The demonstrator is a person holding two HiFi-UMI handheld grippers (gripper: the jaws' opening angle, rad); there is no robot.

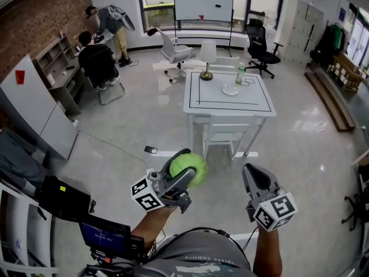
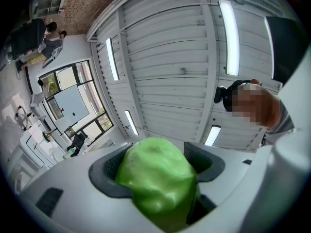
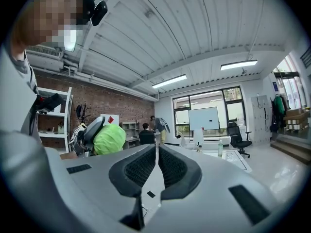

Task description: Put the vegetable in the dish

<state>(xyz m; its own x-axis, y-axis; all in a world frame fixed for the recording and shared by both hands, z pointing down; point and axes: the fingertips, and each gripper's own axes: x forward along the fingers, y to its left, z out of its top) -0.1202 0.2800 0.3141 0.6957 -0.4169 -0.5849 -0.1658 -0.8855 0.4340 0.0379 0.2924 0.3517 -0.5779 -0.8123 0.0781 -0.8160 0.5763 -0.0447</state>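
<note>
A white counter marked with black rectangular lines stands on a glossy grey floor. At its far left corner sits a white-shaded lamp, and toward its far right a green bottle. A white chair is tucked under its near side. Beyond the counter a whiteboard stands before the windows, with a pale office chair far left of the counter and a black office chair far right. Well left of the counter, by a brick wall, a seated person faces away and a standing person bends over. A small dark device lies on the floor near the counter's near left leg.
</note>
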